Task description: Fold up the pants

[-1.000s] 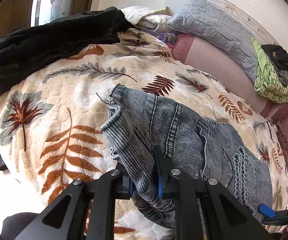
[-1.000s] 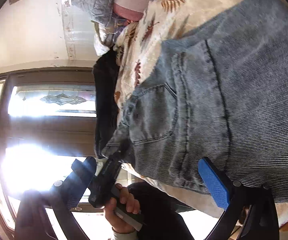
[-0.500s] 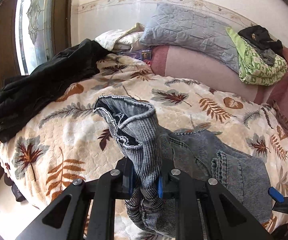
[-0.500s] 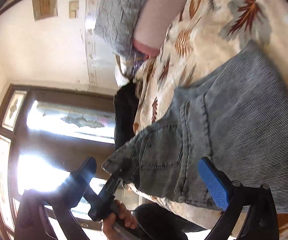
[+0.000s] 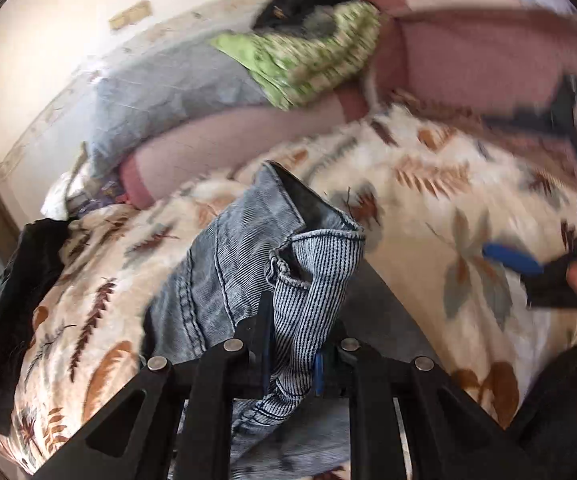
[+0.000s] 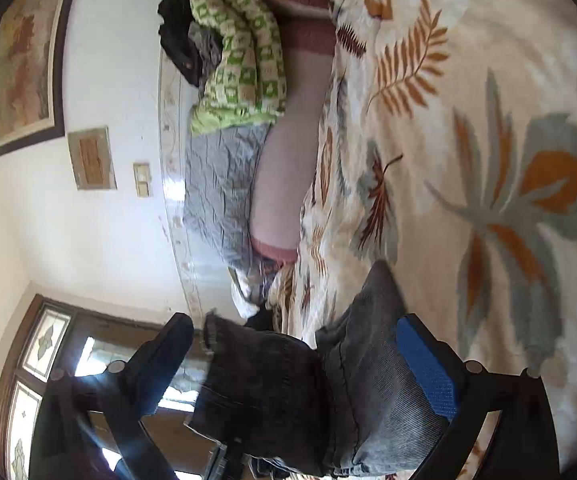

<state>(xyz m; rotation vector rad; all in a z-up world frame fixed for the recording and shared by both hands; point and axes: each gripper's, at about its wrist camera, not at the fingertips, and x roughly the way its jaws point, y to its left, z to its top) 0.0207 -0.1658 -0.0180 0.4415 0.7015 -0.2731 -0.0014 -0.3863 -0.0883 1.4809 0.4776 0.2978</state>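
Clamping faded blue denim pants (image 5: pixel 248 264), left tool (image 5: pixel 292 356) lifts them above leaf-print bed blanket (image 5: pixel 428 184); right tool (image 6: pixel 292 364) spread apart.

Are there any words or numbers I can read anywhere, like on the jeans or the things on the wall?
No readable text anywhere.
Small wall plaque: has marks, too blurred to read.
Framed picture: no letters to make out.
Jeans: no label or tag showing.
Green blanket: only a pattern, no words.

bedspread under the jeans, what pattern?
Cream bedspread printed with orange, rust and grey-blue leaves and fern fronds. Clearest in the right wrist view.
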